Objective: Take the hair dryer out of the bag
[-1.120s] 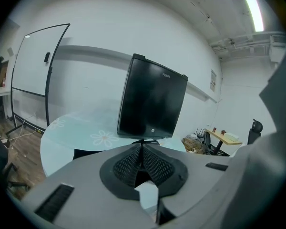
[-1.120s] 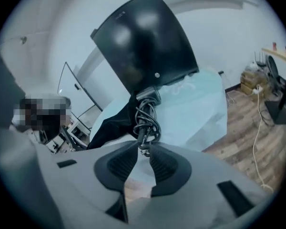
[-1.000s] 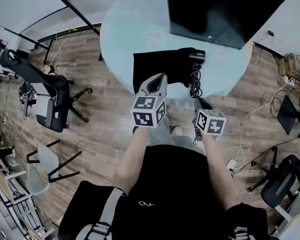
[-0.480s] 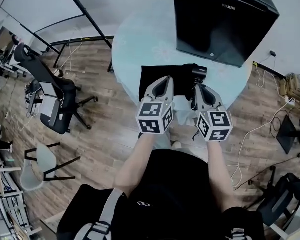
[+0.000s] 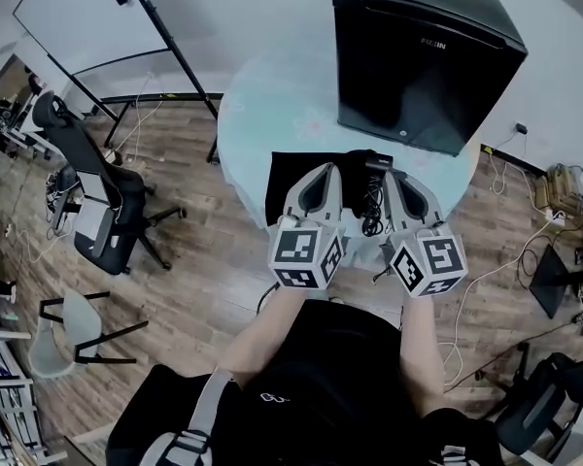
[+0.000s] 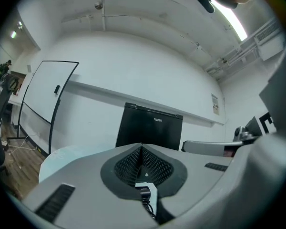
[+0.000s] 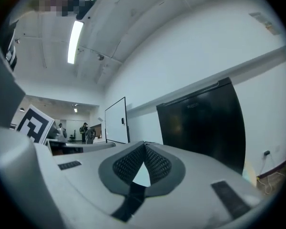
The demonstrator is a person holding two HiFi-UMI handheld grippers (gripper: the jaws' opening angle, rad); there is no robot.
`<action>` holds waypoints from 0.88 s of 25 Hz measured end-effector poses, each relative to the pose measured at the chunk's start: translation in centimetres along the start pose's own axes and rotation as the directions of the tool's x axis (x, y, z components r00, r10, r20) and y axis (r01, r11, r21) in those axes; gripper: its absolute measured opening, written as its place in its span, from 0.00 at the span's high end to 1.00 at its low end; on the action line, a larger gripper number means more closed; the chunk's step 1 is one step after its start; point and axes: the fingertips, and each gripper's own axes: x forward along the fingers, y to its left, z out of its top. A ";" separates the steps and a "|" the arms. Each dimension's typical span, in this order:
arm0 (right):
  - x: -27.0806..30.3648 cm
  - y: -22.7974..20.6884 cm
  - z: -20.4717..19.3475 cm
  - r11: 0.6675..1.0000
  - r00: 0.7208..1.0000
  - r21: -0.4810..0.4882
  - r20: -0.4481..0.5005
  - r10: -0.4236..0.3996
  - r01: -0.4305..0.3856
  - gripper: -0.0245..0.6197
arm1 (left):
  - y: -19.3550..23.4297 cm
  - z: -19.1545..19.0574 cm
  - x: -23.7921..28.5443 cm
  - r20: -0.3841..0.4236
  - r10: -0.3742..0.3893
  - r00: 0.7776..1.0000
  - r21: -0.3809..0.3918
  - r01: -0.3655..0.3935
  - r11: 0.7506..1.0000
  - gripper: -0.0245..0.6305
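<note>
The black bag [image 5: 296,175] lies flat on the round pale table [image 5: 262,105]. Just right of it rests the black hair dryer [image 5: 370,161], its coiled cord [image 5: 372,212] trailing toward the near table edge. My left gripper [image 5: 323,170] hovers over the bag's right part, shut and empty. My right gripper [image 5: 394,177] hovers just right of the dryer, also shut and empty. In the left gripper view the jaws [image 6: 142,147] meet at their tips, and a bit of cord [image 6: 146,198] shows below them. The right gripper view shows closed jaws [image 7: 144,145] too.
A black mini fridge [image 5: 423,56] stands on the far right of the table, straight ahead of both grippers [image 6: 150,132] [image 7: 205,123]. A whiteboard [image 5: 87,17] and an office chair [image 5: 97,202] stand to the left. Cables lie on the wooden floor at the right.
Both grippers have risen and tipped up to level. The right one came up from beside the hanging cord at the table's edge to alongside the left one.
</note>
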 end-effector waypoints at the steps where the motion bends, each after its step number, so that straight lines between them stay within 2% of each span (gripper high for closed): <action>1: -0.2 -0.1 0.0 1.000 1.000 -0.006 0.008 -0.008 0.008 0.96 | -0.6 -0.3 0.0 -0.007 -0.014 1.000 0.015 0.014 1.000 0.96; 6: -0.5 -1.7 -1.0 0.995 0.993 -0.047 -0.070 -0.090 0.087 0.97 | -2.9 -1.0 0.4 -0.030 -0.073 0.997 0.063 0.075 0.995 0.96; 10: -0.7 -1.6 -1.0 0.996 0.994 -0.045 -0.073 -0.086 0.083 0.97 | -2.6 -2.1 0.3 -0.066 -0.066 0.996 0.070 0.070 0.995 0.96; 15: -1.0 -1.8 -1.2 0.995 0.993 -0.050 -0.079 -0.091 0.088 0.97 | -2.6 -2.2 0.3 -0.073 -0.064 0.995 0.064 0.069 0.996 0.96; 22: -1.7 -2.0 -1.6 0.993 0.990 -0.064 -0.086 -0.109 0.104 0.97 | -3.4 -3.1 0.5 -0.099 -0.091 0.991 0.055 0.097 0.994 0.96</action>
